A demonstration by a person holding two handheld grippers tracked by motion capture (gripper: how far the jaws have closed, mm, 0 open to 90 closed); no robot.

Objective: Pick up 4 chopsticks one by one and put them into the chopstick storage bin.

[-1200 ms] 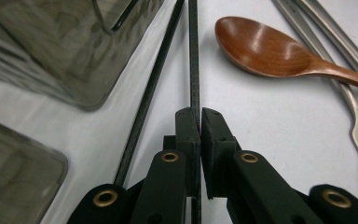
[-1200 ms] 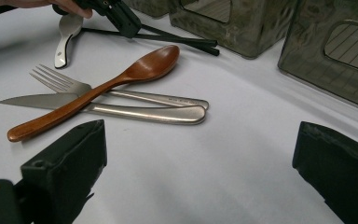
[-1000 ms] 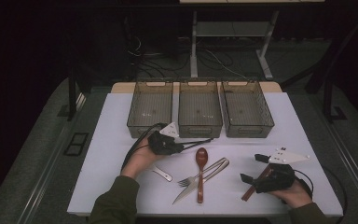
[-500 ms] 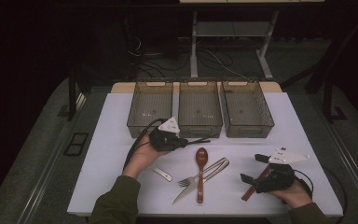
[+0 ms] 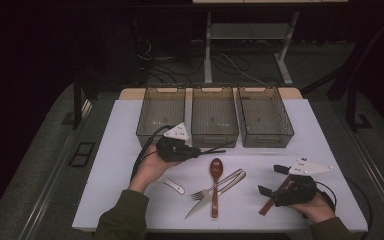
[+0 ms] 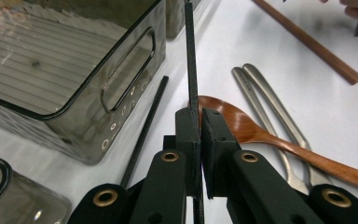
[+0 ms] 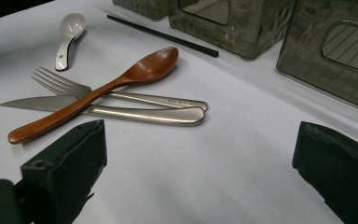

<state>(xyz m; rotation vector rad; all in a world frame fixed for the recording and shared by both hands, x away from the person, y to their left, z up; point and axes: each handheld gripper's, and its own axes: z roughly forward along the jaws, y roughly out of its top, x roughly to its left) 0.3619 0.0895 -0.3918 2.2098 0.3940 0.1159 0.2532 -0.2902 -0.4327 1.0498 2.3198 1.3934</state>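
— Beside the middle bin [image 5: 214, 122], what is the left gripper [image 5: 200, 151] doing?
— Its jaws are pinched tight on a black chopstick [image 6: 190, 65], which runs out ahead of them, off the desk [image 5: 120, 150], near that bin's front wall. A second black chopstick [image 6: 144, 130] lies on the desk along the bin's base.
— And the right gripper [image 5: 275, 181]?
— Well to the right of that bin, low over the desk, jaws spread wide with nothing between them. A brown chopstick [image 5: 275, 196] lies under it.
— What sits in front of the bin?
— A wooden spoon [image 5: 215, 185] across a fork [image 5: 219, 187] and knife [image 5: 200, 205], touching. A small white spoon [image 7: 67, 39] lies apart, further left.
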